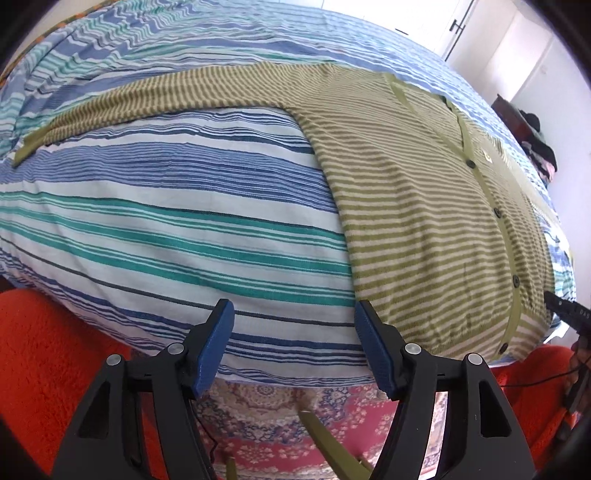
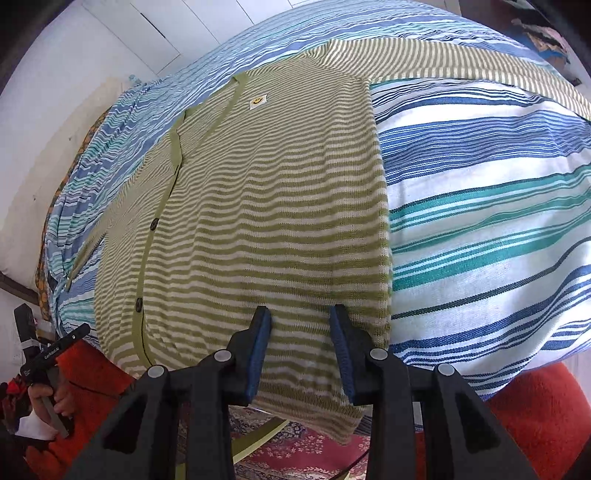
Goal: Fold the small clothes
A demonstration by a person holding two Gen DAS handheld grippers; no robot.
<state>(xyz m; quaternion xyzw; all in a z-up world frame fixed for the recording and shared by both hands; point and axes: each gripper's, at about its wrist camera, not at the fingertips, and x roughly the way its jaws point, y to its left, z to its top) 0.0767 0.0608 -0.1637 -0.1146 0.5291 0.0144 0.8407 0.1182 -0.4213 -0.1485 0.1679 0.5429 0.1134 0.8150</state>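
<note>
A green-and-cream striped cardigan lies flat and buttoned on the striped bedsheet, one sleeve stretched out to the left. My left gripper is open over the bed's near edge, just left of the cardigan's hem, with nothing between its blue pads. In the right wrist view the cardigan fills the middle, with a small smiley patch on its chest. My right gripper hovers open above the hem, which hangs a little over the bed edge. Its pads stand apart from the fabric.
Red-orange fleece flanks the near bed edge on both sides. A patterned red rug lies below. A hand holding the left gripper's handle shows at the lower left. A pile of clothes sits far right, and white wardrobe doors stand behind the bed.
</note>
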